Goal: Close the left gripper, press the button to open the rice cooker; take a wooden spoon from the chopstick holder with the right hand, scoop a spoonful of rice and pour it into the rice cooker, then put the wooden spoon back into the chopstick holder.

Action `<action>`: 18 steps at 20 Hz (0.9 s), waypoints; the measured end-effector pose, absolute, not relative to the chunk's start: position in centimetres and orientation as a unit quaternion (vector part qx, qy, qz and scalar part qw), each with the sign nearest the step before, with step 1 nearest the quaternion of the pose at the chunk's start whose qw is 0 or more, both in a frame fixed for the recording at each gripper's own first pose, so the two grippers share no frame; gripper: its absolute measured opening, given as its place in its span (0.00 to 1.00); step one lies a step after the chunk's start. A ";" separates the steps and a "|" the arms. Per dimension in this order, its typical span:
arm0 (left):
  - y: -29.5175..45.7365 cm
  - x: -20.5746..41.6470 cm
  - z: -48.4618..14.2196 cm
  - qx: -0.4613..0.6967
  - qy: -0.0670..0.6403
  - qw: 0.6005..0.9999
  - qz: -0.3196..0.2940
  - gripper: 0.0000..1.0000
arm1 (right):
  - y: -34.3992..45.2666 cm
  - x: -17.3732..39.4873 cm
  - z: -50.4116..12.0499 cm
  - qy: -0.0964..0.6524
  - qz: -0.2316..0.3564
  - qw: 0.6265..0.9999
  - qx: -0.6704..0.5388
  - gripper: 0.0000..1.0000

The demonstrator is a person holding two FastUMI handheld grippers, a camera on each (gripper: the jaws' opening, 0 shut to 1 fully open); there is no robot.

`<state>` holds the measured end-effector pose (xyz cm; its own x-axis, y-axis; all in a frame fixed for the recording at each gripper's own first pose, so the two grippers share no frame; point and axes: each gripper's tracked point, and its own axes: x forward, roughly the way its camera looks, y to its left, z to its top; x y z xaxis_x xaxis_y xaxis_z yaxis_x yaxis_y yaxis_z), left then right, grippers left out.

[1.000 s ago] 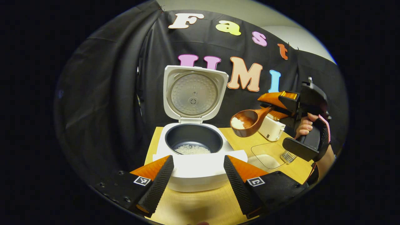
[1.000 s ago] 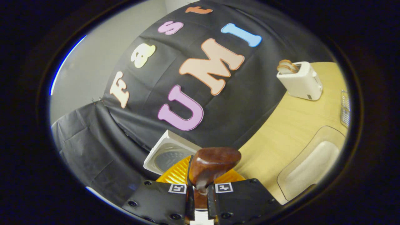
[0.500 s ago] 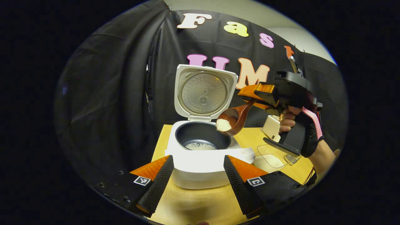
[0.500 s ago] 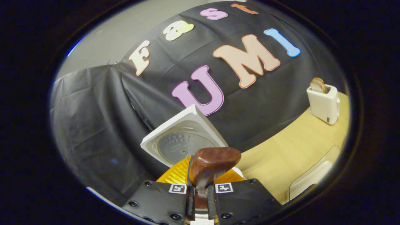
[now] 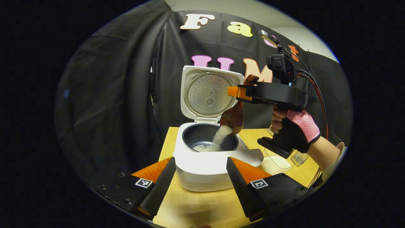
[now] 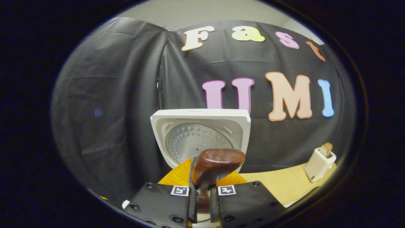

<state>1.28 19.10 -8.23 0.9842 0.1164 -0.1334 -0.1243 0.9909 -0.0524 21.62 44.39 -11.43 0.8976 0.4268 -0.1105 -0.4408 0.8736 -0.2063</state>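
Note:
The white rice cooker (image 5: 205, 166) stands on the table with its lid (image 5: 211, 95) raised. Some rice lies in its dark pot (image 5: 197, 137). The wooden spoon (image 5: 233, 117) is tipped steeply over the pot's right side, and a stream of rice (image 5: 220, 136) falls from it into the pot. My right gripper (image 5: 236, 91), held by a gloved hand (image 5: 300, 126), is shut on the spoon's handle. In the right gripper view the handle's end (image 6: 218, 161) sticks up between the fingers of my right gripper (image 6: 201, 185), with the lid (image 6: 201, 136) behind. My left gripper (image 5: 200, 161) stands open before the cooker, holding nothing.
A clear container with rice (image 5: 277, 161) and a wire holder (image 5: 298, 157) sit on the wooden table (image 5: 202, 209) right of the cooker, under the right hand. A white toaster (image 6: 319, 163) with bread stands at the back right. Black cloth walls close the back and left.
The right gripper carried the spoon left over the pot and rolled it from level to steeply tipped. The rice that sat in the spoon now pours out. My left gripper stayed open.

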 end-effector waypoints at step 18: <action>18.0 3.1 -8.5 -0.023 0.075 0.996 0.048 0.95 | 41.7 22.3 -10.0 -0.007 0.214 0.969 -0.122 0.17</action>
